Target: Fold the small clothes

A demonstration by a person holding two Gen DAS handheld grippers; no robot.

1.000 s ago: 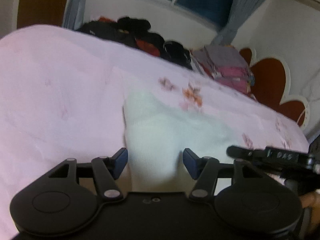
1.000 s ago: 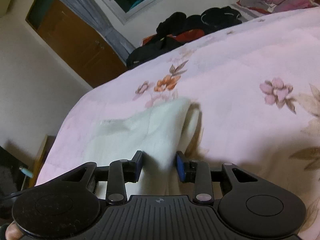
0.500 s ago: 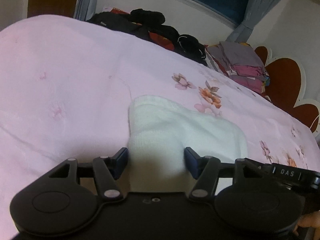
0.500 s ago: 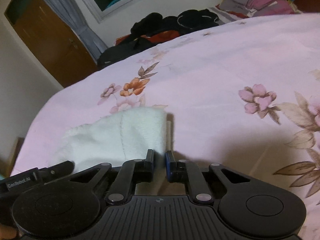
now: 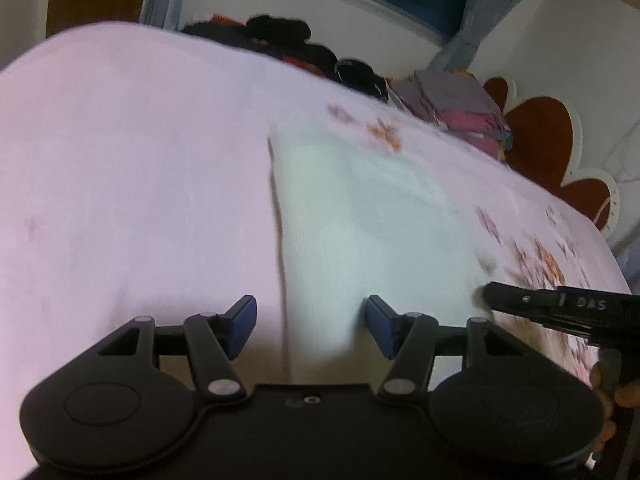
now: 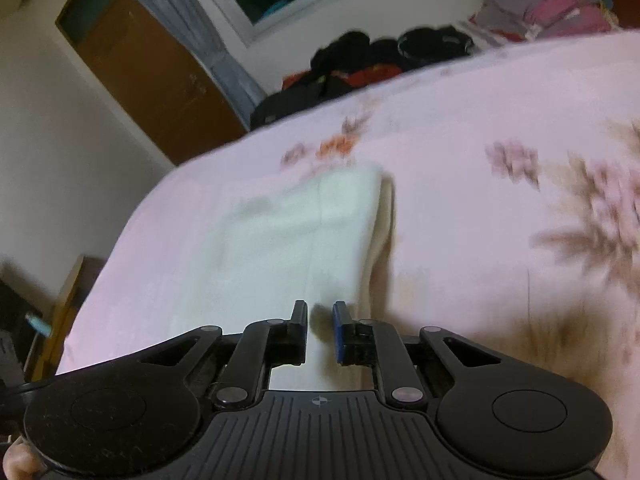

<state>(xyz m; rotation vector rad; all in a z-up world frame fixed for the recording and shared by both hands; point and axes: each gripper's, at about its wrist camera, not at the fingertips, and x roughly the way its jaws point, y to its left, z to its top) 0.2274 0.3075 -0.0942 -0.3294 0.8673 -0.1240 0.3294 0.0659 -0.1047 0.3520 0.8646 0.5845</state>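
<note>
Pink bed (image 6: 460, 200), claws (image 5: 311, 322) over white cloth (image 5: 360, 232)

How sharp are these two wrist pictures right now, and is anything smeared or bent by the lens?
Left wrist view: the white garment and the floral bedsheet are smeared by motion, while the left gripper stays crisp. Right wrist view: the sheet's flower prints streak sideways, the right gripper is sharp, and a soft shadow falls beside the garment. Both views bow the bed's edge, fisheye style.
</note>
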